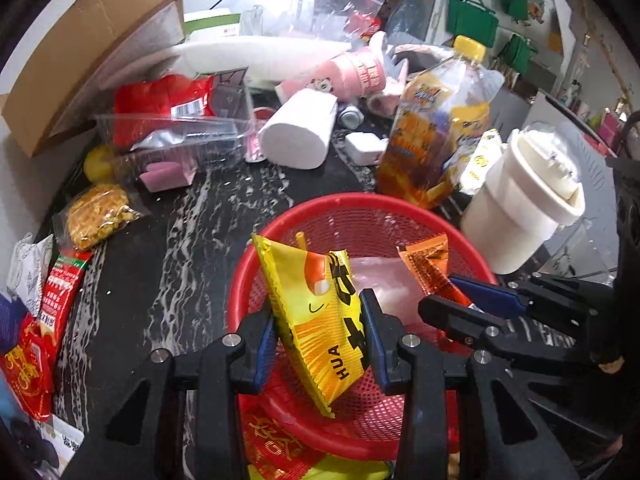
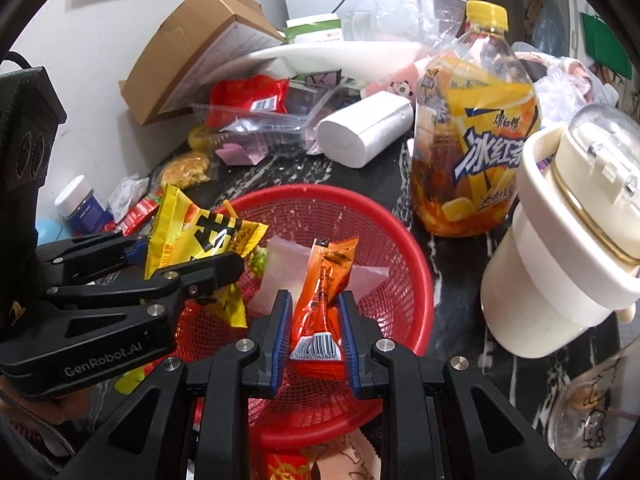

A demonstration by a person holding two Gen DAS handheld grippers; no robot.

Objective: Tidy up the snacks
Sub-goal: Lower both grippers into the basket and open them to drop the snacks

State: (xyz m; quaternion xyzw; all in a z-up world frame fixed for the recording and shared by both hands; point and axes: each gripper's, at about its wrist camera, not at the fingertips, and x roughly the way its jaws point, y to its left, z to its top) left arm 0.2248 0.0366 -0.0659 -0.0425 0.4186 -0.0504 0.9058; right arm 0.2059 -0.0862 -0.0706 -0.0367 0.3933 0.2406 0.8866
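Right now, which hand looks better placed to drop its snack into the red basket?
Right, narrowly. The right gripper holds the orange packet over the middle of the basket; the left gripper holds its yellow packet nearer the rim.

Black plastic left gripper point(image 1: 320, 340) and right gripper point(image 2: 314, 334). Blue ribbed finger pads point(image 2: 282, 332), silver screws point(image 2: 245, 345). White "GenRobot.AI" lettering on one side.

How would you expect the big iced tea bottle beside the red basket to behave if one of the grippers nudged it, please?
The iced tea bottle looks tall and mostly empty, with liquid only near its base, so it is probably light and apt to tip. Its plastic wall seems dented, so likely soft. Once down it would probably roll, perhaps toward the white cup close beside it.
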